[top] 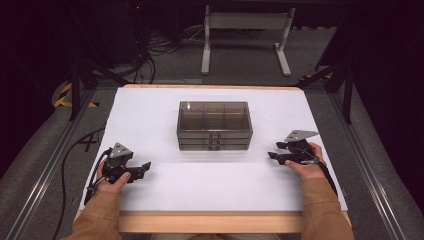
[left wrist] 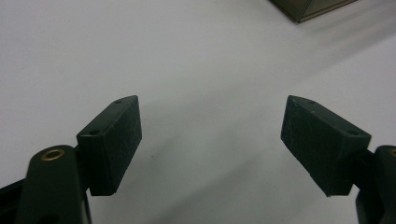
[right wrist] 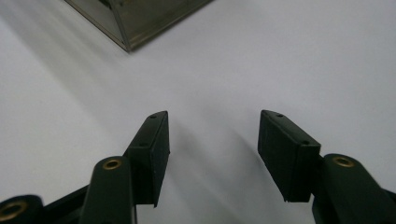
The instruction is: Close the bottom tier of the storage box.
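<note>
Smoked drawer box [top: 214, 125] sits mid-counter [top: 150, 190], long axis crosswise — ahead of and between left tongs [top: 142, 167] and right tongs [top: 274, 151], both apart, about equally near.

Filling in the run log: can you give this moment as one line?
left gripper: open, holds nothing | right gripper: open, holds nothing | drawer box: mid-table, drawers shut, untouched | grippers flank it, jaws pointing inward

Lab — black curtains [top: 30, 45], floor cables [top: 150, 50]
</note>
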Tool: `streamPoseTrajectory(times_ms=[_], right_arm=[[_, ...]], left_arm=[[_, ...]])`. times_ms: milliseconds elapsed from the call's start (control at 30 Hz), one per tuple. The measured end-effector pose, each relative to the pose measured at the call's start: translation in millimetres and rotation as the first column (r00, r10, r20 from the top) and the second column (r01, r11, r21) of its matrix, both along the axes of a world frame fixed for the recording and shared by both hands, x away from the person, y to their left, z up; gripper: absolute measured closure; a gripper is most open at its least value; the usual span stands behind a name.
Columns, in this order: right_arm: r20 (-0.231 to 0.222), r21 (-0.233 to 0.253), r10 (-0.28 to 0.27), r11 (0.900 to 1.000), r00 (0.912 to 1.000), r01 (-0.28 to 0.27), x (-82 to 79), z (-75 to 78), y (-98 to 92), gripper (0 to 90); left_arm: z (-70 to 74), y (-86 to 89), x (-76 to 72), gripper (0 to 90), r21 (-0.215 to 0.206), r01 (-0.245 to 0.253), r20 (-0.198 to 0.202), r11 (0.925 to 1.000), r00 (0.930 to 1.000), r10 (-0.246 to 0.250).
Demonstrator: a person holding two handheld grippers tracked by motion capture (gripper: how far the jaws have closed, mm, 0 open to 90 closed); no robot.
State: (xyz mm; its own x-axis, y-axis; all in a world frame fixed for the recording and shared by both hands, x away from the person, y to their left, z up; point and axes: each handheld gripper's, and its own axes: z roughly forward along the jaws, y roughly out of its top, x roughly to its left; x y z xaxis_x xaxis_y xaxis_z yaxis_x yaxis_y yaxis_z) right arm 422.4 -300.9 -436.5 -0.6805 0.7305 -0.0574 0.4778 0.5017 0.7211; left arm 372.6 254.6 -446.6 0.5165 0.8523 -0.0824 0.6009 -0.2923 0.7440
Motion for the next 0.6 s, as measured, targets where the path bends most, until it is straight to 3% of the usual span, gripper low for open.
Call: streamPoseTrajectory(times_ms=[167,300,600], right_arm=[[-0.017,0.004,-0.013,1.000,0.9998,0.013,0.8,-3.0,0.2,42.2],[-0.016,0.083,-0.040,0.996,0.9991,0.042,-0.3,-8.1,-3.2,37.2],[-0.006,0.051,-0.025,0.998,0.9997,0.025,-1.6,-8.5,0.5,34.1]], left_arm=[[-0.4,-0.8,0.1,21.2,0.004,0.001,0.001,1.0000,1.0000,-0.001],[-0.2,-0.6,0.0,21.3,0.003,0.000,0.000,1.0000,1.0000,0.000],[-0.4,-0.9,0.0,21.3,0.004,0.001,0.000,1.0000,1.0000,-0.001]])
